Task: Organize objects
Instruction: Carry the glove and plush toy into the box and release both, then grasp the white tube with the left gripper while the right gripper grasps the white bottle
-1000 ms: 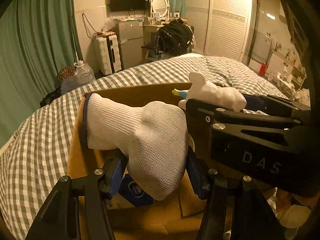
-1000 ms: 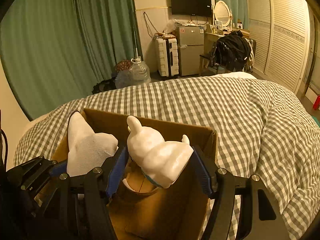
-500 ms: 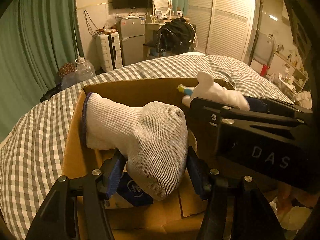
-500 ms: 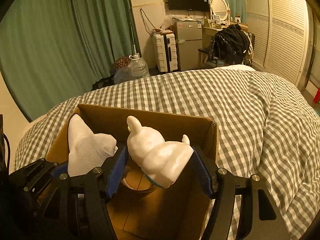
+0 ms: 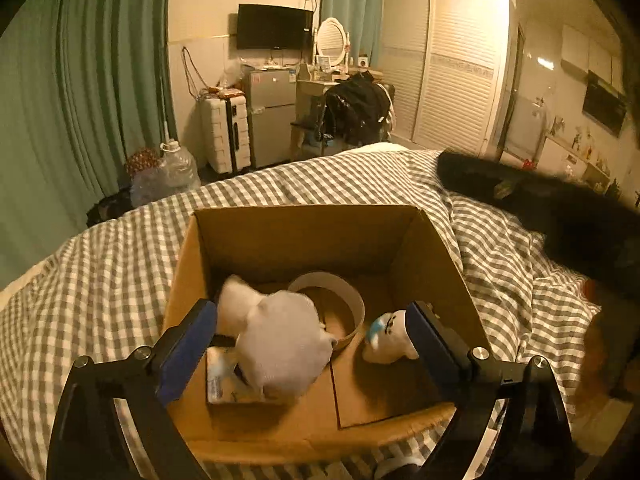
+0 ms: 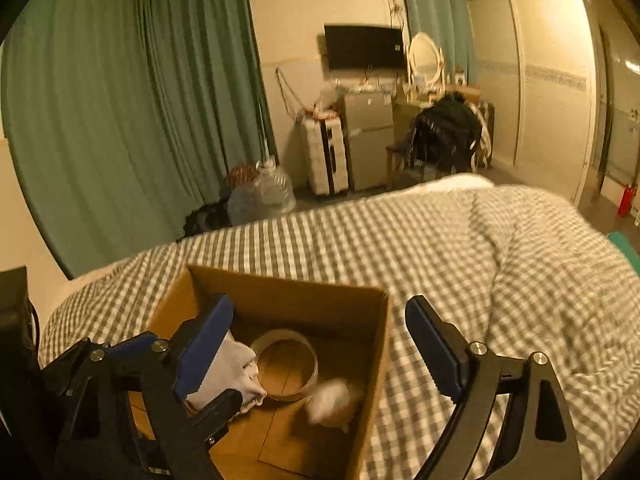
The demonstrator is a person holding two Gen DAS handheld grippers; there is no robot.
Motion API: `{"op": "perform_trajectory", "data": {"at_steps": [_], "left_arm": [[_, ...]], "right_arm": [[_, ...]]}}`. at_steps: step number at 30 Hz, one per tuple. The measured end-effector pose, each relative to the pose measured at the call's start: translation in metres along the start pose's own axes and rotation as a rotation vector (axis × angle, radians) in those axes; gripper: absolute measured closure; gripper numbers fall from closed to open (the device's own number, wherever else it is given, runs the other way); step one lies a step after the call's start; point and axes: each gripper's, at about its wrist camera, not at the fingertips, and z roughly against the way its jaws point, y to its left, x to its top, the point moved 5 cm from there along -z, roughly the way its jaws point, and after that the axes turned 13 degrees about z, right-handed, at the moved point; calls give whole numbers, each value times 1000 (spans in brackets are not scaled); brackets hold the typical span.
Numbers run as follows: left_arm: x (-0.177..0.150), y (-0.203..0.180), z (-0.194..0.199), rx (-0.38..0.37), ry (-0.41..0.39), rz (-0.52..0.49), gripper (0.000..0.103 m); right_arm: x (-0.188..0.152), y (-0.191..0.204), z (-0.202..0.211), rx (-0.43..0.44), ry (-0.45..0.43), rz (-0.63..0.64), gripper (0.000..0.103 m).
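Note:
An open cardboard box (image 5: pixel 304 224) (image 6: pixel 380 344) sits on the checked bed. In the left wrist view a white knit glove (image 5: pixel 280 340) lies inside it, blurred, beside a round tape roll (image 5: pixel 352 300) and over a small packet (image 5: pixel 222 380). A white toy figure (image 5: pixel 386 342) lies at the box's right side; it shows blurred in the right wrist view (image 6: pixel 332 402). My left gripper (image 5: pixel 312 344) is open above the box, the glove loose between its fingers. My right gripper (image 6: pixel 320 344) is open and empty above the box's right wall. The glove (image 6: pixel 230 372) and tape roll (image 6: pixel 288 364) show there too.
The grey checked duvet (image 5: pixel 100 280) surrounds the box. A dark blurred shape (image 5: pixel 560 208), seemingly the other gripper, crosses the right of the left wrist view. Beyond the bed stand green curtains (image 6: pixel 120 120), a white suitcase (image 6: pixel 324 156), a small fridge (image 6: pixel 368 136) and a water jug (image 6: pixel 264 196).
Both grippers have opened. The glove has dropped from the left gripper and the toy figure from the right gripper into the box. Both grippers have risen and pulled back.

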Motion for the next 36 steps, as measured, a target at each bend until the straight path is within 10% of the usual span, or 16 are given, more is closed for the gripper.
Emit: {"op": "perform_trajectory", "data": {"at_steps": [16,36], "left_arm": [[-29,10,72,148,-123,130,5],[-124,33,14,308,153,64,5]], "right_arm": [[-19,-36,90,-92,-50,-64,11],[-178,-3,47,-86,346,18,11]]}}
